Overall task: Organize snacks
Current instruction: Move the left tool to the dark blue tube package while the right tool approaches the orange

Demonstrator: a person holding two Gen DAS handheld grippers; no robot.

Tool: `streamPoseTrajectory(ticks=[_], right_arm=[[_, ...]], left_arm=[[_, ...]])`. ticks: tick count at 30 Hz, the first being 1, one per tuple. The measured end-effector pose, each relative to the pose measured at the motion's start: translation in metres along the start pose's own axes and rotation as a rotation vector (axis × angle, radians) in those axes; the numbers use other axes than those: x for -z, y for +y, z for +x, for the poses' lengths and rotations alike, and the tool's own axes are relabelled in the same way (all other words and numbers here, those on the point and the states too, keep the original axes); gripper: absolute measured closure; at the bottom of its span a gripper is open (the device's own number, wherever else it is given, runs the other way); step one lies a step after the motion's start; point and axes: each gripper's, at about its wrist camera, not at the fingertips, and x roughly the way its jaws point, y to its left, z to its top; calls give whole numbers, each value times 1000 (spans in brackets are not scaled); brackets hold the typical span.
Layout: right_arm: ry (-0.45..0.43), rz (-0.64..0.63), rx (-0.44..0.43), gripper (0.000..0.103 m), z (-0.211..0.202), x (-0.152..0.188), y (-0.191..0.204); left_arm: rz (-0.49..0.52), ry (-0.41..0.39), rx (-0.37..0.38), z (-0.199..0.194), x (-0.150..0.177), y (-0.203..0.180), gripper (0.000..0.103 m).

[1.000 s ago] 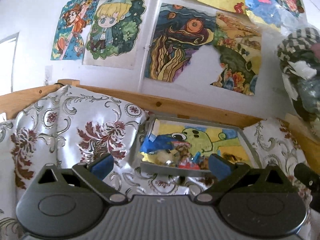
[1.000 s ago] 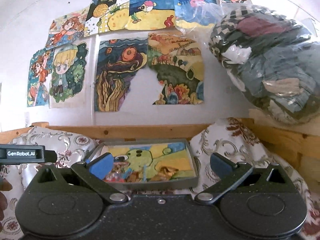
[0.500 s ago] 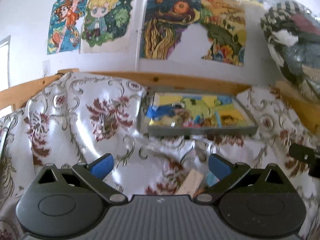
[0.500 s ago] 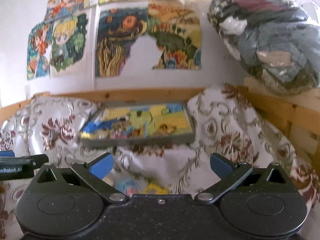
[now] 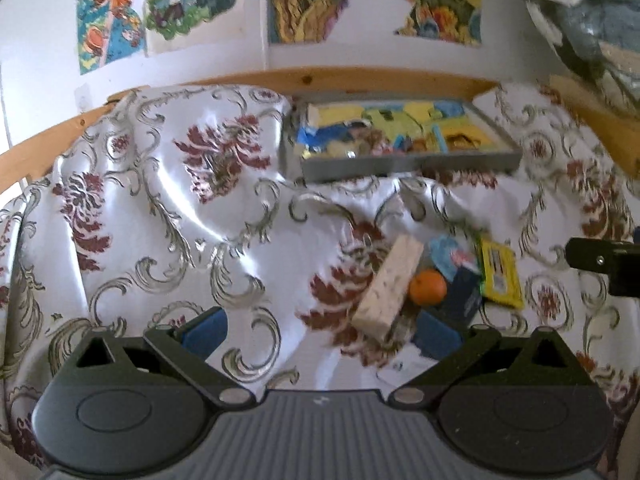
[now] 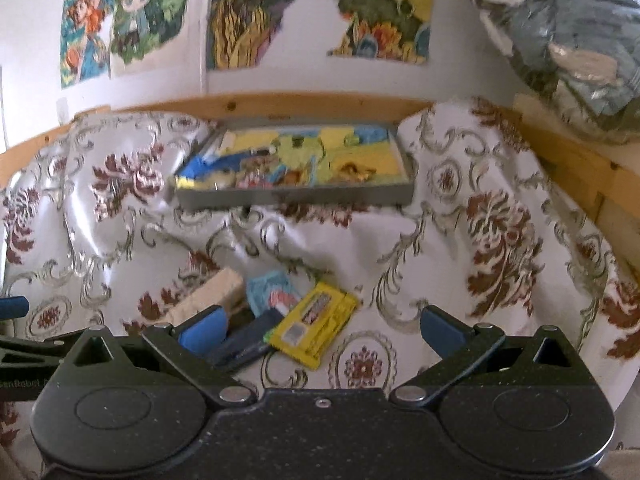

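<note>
Right gripper [image 6: 320, 330] above yellow packet [image 6: 314, 330]

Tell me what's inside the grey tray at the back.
The grey tray holds a yellow-and-blue cartoon picture base with several small wrapped snacks toward its front left. The front wall hides the lowest edge.

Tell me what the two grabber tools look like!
Both look alike: the left tool and the right tool each have two black angled arms tipped with blue pads, pinned by silver rivets to a dark body with round bulges. The left body is ribbed grey; the right is speckled black. No sleeves show.
</note>
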Motion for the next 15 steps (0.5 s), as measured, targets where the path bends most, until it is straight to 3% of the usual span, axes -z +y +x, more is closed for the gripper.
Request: streamPoseTrajectory(ticks=[10, 15], right_arm=[[115, 1, -9, 1, 19, 3, 1], [162, -13, -21, 1, 26, 4, 4]], left_arm=[[57, 91, 46, 11, 5, -11, 0], [61, 199, 112, 22, 6, -13, 0]])
